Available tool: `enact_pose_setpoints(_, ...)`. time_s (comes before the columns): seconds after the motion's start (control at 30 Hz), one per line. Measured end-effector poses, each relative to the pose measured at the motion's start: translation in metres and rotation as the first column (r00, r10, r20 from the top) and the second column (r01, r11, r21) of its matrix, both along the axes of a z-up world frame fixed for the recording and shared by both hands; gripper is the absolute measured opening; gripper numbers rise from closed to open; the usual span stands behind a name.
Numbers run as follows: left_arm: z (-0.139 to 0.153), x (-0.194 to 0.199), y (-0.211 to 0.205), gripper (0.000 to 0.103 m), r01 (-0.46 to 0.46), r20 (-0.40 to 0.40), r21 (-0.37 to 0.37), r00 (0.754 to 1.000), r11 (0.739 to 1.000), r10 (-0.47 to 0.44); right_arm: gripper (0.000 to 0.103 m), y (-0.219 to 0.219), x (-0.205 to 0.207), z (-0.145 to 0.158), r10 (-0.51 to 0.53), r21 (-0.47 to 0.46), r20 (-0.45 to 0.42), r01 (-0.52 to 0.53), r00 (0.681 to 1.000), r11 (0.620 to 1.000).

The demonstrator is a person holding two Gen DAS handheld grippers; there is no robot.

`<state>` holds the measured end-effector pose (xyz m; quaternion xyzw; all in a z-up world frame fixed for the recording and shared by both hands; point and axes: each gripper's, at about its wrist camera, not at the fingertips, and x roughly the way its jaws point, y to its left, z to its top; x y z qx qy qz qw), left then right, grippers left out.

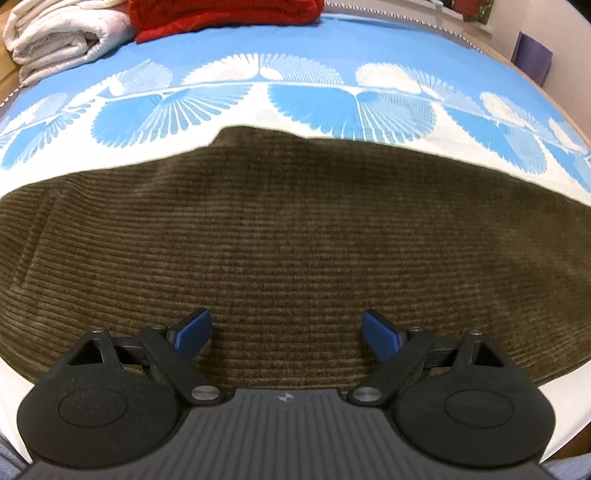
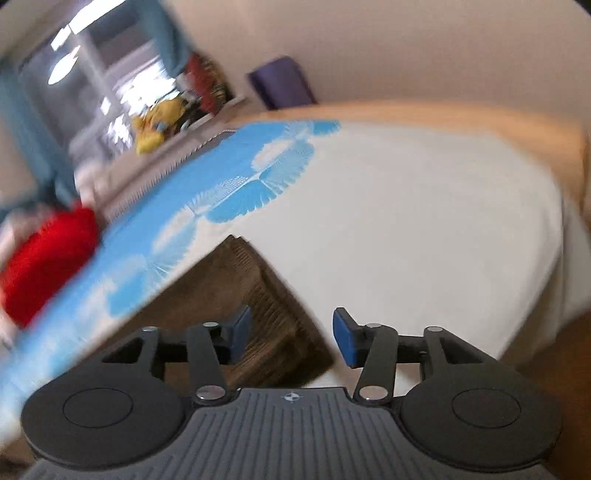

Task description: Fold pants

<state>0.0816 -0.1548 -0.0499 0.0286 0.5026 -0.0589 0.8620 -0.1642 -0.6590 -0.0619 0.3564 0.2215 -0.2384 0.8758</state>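
Olive-brown corduroy pants (image 1: 295,229) lie flat across the bed, filling the middle of the left wrist view. My left gripper (image 1: 286,332) hovers over their near edge, open wide, with nothing between its blue pads (image 1: 194,330). In the blurred right wrist view a squared end of the pants (image 2: 258,295) reaches toward the white part of the bedspread. My right gripper (image 2: 291,338) stands open above that corner, jaws half apart, and the pads grip nothing.
The bedspread (image 1: 314,48) is blue with white fan patterns and a white part (image 2: 424,221). A folded white quilt (image 1: 59,37) and a red blanket (image 1: 221,14) lie at the far left. A purple object (image 2: 282,83) leans against the wall beyond the bed.
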Motion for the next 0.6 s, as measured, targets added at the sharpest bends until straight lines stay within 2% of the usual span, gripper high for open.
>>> enact_pose_setpoints(0.07,0.007,0.000,0.006,0.092,-0.014,0.009,-0.012,1.000,1.000,0.014,0.056,0.004,-0.008,-0.013,-0.028,0.111,0.044,0.023,0.999,0.994)
enact_pose_setpoints(0.17,0.016,-0.002,0.017,0.092,-0.040,0.024,-0.022,0.999,0.999,0.041,0.063,0.014,-0.008,-0.034,-0.053,0.198,0.056,0.041,0.997,0.979)
enact_pose_setpoints(0.3,0.026,-0.006,0.037,0.092,-0.084,0.038,-0.027,0.996,0.996,0.085,0.066,0.029,0.000,-0.048,-0.099,0.230,0.108,0.073,0.989,0.971)
enact_pose_setpoints(0.4,0.030,-0.008,0.054,0.092,-0.123,0.036,-0.043,0.991,0.991,0.125,0.070,0.022,0.021,-0.054,-0.152,0.289,0.151,0.103,0.977,0.952)
enact_pose_setpoints(0.53,0.033,-0.010,0.074,0.092,-0.163,0.027,-0.060,0.986,0.985,0.164,0.068,0.015,0.040,-0.057,-0.230,0.325,0.155,0.170,0.961,0.930)
enact_pose_setpoints(0.57,0.034,-0.011,0.078,0.092,-0.168,0.025,-0.063,0.985,0.984,0.170,0.063,0.015,0.045,-0.057,-0.242,0.325,0.146,0.184,0.959,0.928)
enact_pose_setpoints(0.6,0.034,-0.011,0.082,0.092,-0.172,0.024,-0.068,0.984,0.983,0.174,0.032,0.016,0.047,-0.055,-0.264,0.323,0.127,0.212,0.956,0.922)
